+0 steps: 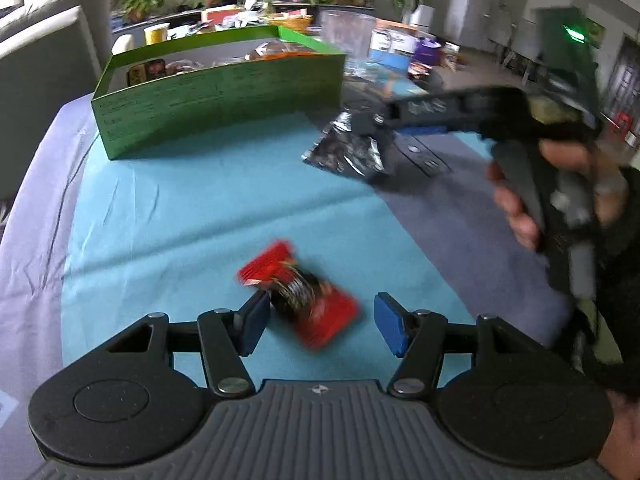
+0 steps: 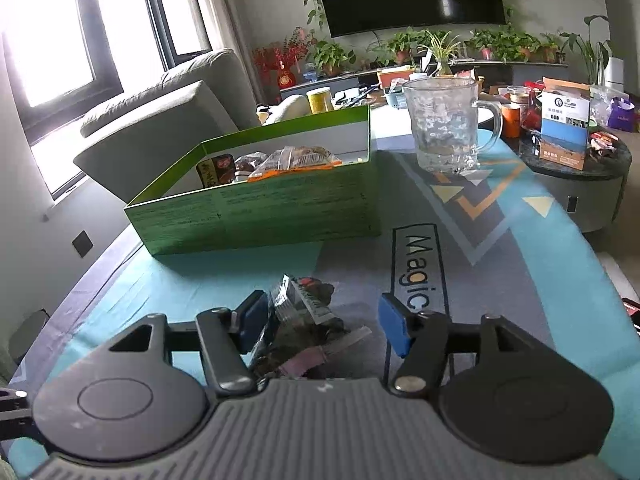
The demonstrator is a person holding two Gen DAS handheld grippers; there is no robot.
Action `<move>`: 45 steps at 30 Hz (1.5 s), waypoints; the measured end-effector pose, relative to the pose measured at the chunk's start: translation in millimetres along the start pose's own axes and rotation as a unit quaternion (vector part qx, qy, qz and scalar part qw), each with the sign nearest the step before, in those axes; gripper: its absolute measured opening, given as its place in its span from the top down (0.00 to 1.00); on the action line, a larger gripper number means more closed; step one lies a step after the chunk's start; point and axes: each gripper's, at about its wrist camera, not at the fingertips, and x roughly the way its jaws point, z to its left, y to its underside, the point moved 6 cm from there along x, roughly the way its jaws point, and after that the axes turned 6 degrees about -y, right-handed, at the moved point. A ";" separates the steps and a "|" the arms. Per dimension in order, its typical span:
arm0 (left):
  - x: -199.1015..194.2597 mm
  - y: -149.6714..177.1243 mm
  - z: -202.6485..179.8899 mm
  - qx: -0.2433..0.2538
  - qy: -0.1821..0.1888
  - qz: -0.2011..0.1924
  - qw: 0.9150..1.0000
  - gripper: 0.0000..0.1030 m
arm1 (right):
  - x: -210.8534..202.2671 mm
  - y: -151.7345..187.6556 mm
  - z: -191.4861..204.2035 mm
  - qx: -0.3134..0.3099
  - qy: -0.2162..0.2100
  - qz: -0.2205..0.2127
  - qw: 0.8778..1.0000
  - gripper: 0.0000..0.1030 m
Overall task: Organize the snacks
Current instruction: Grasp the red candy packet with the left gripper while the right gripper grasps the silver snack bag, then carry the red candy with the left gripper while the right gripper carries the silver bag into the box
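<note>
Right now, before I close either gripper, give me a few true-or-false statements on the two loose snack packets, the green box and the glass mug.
1. A red snack packet lies on the cloth between the left gripper's open fingers. True.
2. The green box is empty. False: several wrapped snacks already lie inside it.
3. The right gripper has a dark, clear-edged packet between its fingers. True; its right pad stands clear of the packet, so nothing is clamped.
4. The glass mug stands inside the green box. False: it stands on the cloth beside the box.
5. The red packet rests against the box wall. False: bare cloth separates them.
</note>
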 end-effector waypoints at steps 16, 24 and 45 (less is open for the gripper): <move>8.9 -7.6 -6.3 0.034 -0.066 -0.006 0.997 0.48 | 4.1 13.9 21.0 -0.114 0.000 -0.008 0.993 0.48; 2.7 -18.8 0.5 0.009 -0.046 -0.039 0.998 0.70 | 29.7 9.6 23.2 -0.113 0.004 0.035 0.993 0.49; -12.3 -135.1 68.0 -0.031 -0.108 -0.180 0.977 0.69 | 16.0 -70.9 36.5 -0.087 -0.010 -0.076 0.993 0.49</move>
